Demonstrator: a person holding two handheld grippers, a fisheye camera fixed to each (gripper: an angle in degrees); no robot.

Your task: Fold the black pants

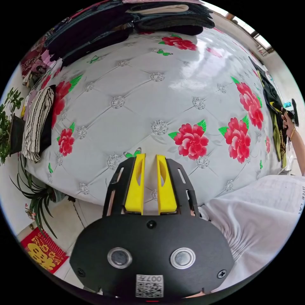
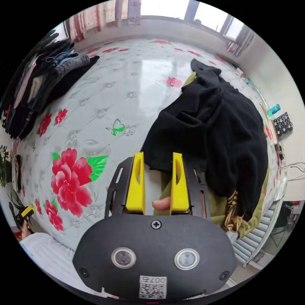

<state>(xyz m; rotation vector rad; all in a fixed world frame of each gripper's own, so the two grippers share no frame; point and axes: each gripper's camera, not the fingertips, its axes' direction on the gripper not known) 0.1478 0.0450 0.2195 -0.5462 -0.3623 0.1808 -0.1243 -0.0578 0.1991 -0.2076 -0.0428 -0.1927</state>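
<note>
Right gripper view: the right gripper (image 2: pixel 157 178) hangs with its yellow jaws parted and gripping nothing, just short of the black pants (image 2: pixel 209 133) — crumpled in a heap on the floral bed cover (image 2: pixel 105 95). In the left gripper view the left gripper (image 1: pixel 151 182) hovers, nearly closed and empty, above bare cover, well apart from the heap — so I judge the folding not yet begun.

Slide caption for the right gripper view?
Open right gripper nears crumpled black pants on the floral bed cover.

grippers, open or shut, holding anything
left gripper: open, narrow gap, holding nothing, above the bed.
right gripper: open, holding nothing, by the black pants.
</note>
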